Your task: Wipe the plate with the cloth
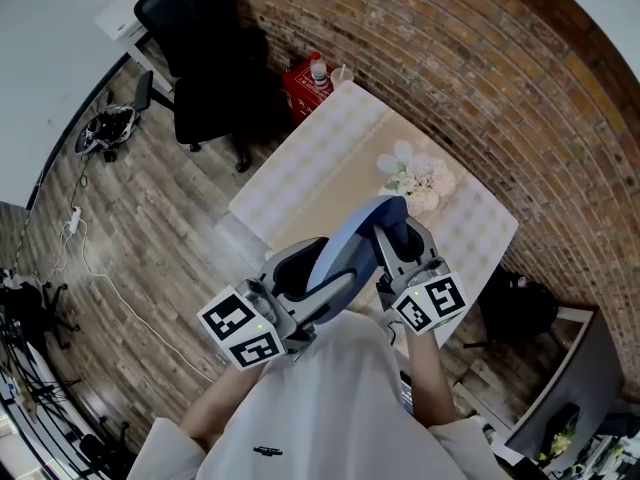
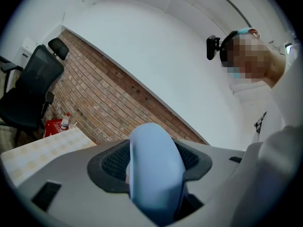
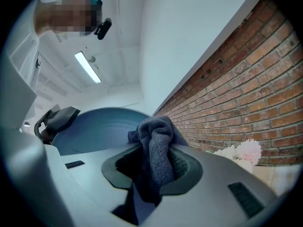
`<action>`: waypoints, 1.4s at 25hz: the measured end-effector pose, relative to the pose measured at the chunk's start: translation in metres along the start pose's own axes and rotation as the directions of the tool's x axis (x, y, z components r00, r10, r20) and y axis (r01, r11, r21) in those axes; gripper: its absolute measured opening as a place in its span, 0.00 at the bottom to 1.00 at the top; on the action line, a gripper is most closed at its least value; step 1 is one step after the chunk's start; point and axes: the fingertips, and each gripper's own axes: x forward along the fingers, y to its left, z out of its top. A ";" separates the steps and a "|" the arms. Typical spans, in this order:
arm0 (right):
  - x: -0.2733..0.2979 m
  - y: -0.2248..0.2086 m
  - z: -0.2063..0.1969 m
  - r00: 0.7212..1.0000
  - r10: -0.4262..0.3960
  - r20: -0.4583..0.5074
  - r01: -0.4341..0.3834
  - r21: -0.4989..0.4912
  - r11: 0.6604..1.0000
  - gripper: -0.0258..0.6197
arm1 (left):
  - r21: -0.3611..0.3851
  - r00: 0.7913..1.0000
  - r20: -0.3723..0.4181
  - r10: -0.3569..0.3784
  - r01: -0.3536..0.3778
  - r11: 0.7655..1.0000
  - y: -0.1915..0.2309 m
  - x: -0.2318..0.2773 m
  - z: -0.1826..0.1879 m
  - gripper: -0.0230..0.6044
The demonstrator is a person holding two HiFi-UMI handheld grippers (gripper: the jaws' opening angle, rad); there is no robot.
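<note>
Blue plate [image 2: 154, 174] clamped left, dark cloth [image 3: 158, 150] clamped right.

My left gripper [image 1: 300, 278] and right gripper [image 1: 400, 233] are pale grey shells. Each has dark, mesh-textured pads [image 2: 111, 167] and carries one of the marker cubes [image 1: 243, 330], printed with black-and-white squares. I wear a white short-sleeved shirt [image 1: 320, 408] with a small dark logo [image 1: 267, 451], and a black camera [image 2: 211, 47] on my head.

A pale checked-cloth surface [image 1: 300, 173] stands against a red brick wall [image 1: 480, 78] on grey wood-plank floor [image 1: 150, 238], a black office chair [image 1: 205, 68] beside it.
</note>
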 end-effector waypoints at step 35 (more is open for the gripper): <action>-0.022 0.026 -0.090 0.972 0.076 -0.221 -0.053 0.109 0.993 0.23 | 0.056 0.997 0.063 -0.037 0.033 0.998 -0.003 -0.001 0.042 0.46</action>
